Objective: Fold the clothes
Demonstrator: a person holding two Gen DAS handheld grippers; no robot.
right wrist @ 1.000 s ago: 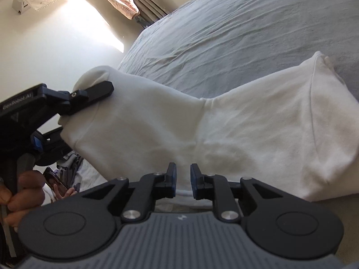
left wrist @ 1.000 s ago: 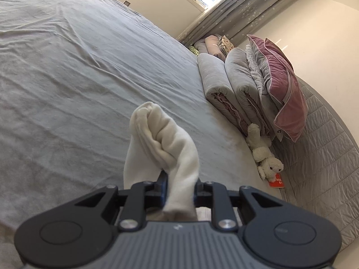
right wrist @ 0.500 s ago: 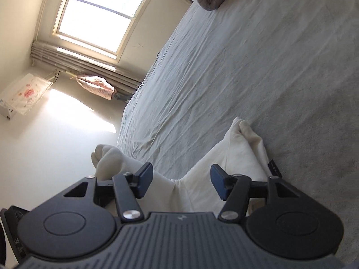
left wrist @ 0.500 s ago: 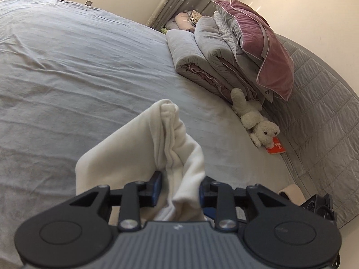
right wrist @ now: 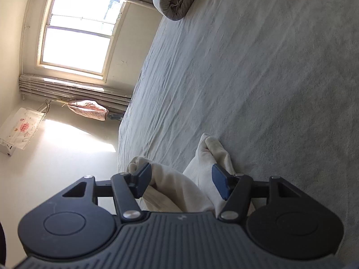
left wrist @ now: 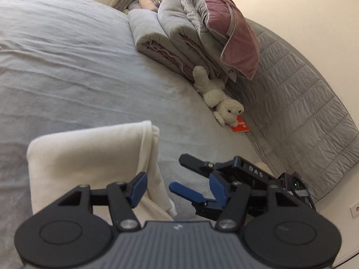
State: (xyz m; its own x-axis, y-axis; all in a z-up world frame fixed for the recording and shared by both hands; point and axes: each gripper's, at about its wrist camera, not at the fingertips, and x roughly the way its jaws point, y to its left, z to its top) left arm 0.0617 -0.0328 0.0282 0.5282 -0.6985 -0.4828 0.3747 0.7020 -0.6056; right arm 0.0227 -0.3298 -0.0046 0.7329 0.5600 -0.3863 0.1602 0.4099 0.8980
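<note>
Both grippers spread, holding nothing: left gripper (left wrist: 177,188) has folded cream garment (left wrist: 89,157) lying on bed (left wrist: 78,67) just left of its fingers; right gripper (right wrist: 182,182) straddles bunched end of it; long axis runs ahead-left, left nearer

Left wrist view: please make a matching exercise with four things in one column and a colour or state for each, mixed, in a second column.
Things:
1. cream garment
2. plush toy
3. pillow
4. left gripper

Colour or state:
a. dusty pink with pale piping
b. open, fingers apart
c. lying folded on the bed sheet
d. white, resting on an orange book

Pairs: 1-c, 2-d, 3-a, 4-b
</note>
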